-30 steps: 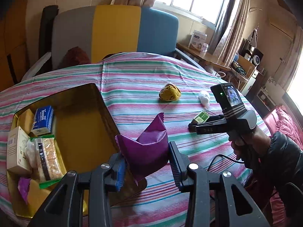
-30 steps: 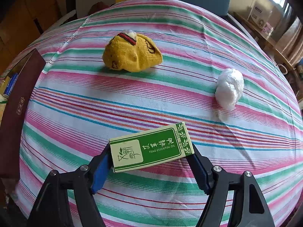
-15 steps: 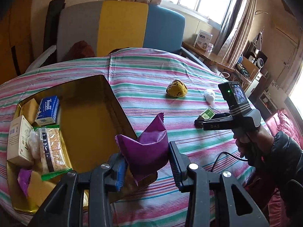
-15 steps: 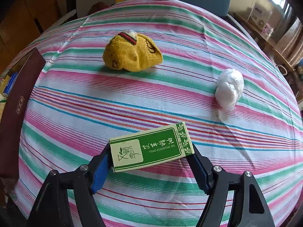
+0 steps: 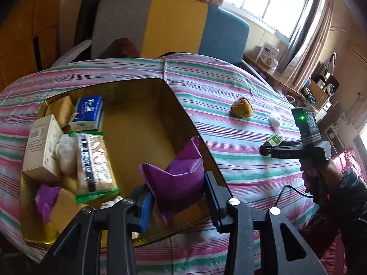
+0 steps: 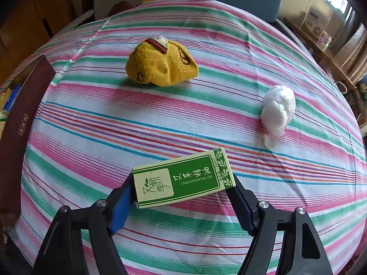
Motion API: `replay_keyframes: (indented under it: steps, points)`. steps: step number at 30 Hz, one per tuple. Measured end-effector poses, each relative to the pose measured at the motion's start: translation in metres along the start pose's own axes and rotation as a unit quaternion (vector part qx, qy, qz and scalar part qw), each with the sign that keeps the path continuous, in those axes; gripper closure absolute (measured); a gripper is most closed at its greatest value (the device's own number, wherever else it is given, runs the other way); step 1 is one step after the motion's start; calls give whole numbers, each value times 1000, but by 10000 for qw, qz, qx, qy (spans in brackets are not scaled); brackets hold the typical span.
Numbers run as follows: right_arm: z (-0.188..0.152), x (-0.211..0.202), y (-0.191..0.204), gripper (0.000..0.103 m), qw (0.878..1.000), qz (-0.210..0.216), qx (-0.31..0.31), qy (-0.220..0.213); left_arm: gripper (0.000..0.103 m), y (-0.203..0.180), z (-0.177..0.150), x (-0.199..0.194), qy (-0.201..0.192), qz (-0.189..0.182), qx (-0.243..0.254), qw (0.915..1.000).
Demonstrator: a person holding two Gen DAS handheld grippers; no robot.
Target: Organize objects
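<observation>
Two sets of tongs are working for me: my left tongs (image 5: 177,197) pinch a purple snack packet (image 5: 177,176) above the near corner of the gold-lined box (image 5: 142,133), which already holds a blue tissue pack (image 5: 88,112) and a cereal bar (image 5: 94,162). My right tongs (image 6: 181,206) clamp the ends of a green essential oil box (image 6: 183,177) on the striped table (image 6: 114,123), with a yellow knit sock (image 6: 160,65) and a white crumpled plastic bag (image 6: 278,108) lying beyond.

A box (image 5: 146,123) sits at the table's (image 5: 229,87) left edge, with packets (image 5: 91,162) and cartons (image 5: 41,146) along its left wall. A sock (image 6: 160,66) and a bag (image 6: 278,108) lie toward the table's far right, a small carton (image 6: 183,177) nearer.
</observation>
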State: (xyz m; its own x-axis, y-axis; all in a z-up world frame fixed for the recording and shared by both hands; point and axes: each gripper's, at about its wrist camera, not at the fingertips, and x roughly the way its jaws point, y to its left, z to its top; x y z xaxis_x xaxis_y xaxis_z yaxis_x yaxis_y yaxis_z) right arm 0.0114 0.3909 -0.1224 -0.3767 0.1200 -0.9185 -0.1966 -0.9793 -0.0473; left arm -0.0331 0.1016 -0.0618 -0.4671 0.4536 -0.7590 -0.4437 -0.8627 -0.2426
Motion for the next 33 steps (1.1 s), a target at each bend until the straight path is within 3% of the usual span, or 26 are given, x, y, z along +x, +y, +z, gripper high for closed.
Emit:
replay_keyframes:
  steps: [8,9,11,12,17,22,25,30,33]
  points:
    - [2,3,-8,23,9996,154,221,91,63,21,-8,-4,64,130,-235,9996]
    - [2,4,-9,20,9994,204,239,118,63,22,-9,-3,83,124,-243,9996]
    - [2,9,-7,2,9989,365,220,213,63,21,-10,-2,114,90,-241,9996]
    - [1,10,-5,0,9990,349,159,231,63,20,-10,-2,112,78,-232,9996]
    - [8,3,-17,0,9984,402,392,7,63,20,-10,-3,107,-3,-243,9996]
    - [11,-21,-65,0,9786,972,1716,-587,63,25,-9,-3,104,-43,-344,9993]
    - [6,-21,-80,0,9626,1380,2279,-502,63,24,-9,-1,116,-66,-352,9993]
    - [3,-21,-57,0,9655,1601,2032,-286,63,25,-10,1,163,-87,-354,9992]
    - [-3,-15,-56,1,9604,1864,2071,-39,63,26,-11,2,180,-83,-385,9991]
